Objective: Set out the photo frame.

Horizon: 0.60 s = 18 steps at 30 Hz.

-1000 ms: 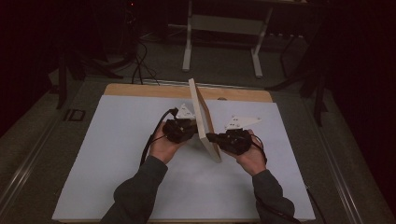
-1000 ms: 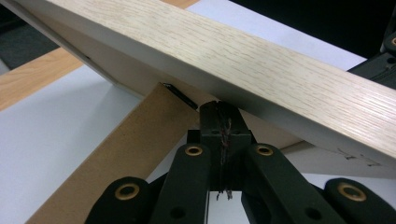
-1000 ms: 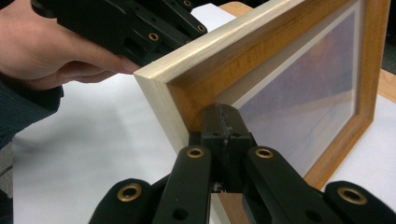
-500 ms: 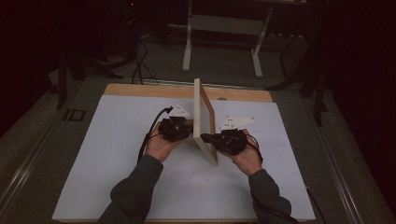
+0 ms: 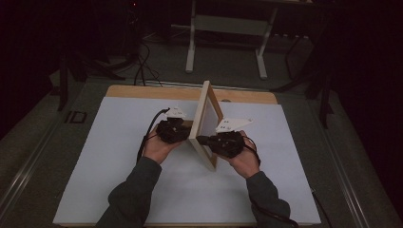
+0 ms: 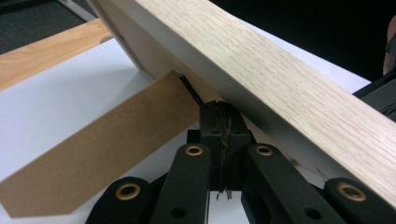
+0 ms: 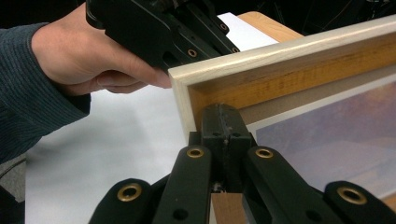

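A light wooden picture frame stands on edge on the white sheet, seen nearly edge-on in the high view. My left gripper is shut, its tips pressed against the frame's back beside the brown cardboard easel stand. My right gripper is shut too, its tips against the inner rim of the frame's front, just above the glazed picture. Nothing sits between either pair of jaws. The left hand and its gripper show behind the frame's corner.
The white sheet covers a wooden table whose bare far edge shows. Beyond it, on the dark floor, are a metal stand's legs and loose cables. A dark rail runs along the table's left side.
The frame has swung from leaning left to more upright, its top edge moving right. Both hands shifted slightly right with it. Both grippers stayed shut.
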Motion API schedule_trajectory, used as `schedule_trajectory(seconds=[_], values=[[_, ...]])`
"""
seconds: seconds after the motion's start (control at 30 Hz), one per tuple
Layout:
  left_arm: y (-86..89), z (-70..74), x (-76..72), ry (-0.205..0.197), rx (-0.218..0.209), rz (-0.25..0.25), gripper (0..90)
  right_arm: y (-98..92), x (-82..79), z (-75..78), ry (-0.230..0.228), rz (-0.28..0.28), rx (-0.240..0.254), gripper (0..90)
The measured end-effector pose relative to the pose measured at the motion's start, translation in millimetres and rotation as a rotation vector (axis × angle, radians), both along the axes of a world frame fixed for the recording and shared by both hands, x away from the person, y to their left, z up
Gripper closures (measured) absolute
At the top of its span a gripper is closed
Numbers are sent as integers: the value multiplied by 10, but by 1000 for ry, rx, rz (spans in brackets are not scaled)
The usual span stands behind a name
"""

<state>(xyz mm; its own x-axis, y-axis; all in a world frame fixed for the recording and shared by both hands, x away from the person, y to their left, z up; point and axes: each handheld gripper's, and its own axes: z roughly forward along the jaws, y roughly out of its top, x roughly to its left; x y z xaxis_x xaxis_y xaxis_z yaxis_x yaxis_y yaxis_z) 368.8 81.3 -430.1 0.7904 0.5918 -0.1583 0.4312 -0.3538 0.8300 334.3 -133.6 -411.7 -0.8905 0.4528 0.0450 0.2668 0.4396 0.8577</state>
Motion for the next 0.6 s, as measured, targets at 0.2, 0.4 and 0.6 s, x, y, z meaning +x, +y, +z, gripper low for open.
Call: schedule_trajectory(seconds=[0.2, 0.4, 0.6], values=[[69, -17, 28, 23, -49, -13, 900, 74, -5, 17, -10, 8, 1, 900], [123, -36, 58, 36, -76, -29, 900, 122, -4, 21, -7, 12, 5, 900], [174, -39, 71, 31, -88, -22, 900, 187, -3, 23, -13, 5, -4, 900]])
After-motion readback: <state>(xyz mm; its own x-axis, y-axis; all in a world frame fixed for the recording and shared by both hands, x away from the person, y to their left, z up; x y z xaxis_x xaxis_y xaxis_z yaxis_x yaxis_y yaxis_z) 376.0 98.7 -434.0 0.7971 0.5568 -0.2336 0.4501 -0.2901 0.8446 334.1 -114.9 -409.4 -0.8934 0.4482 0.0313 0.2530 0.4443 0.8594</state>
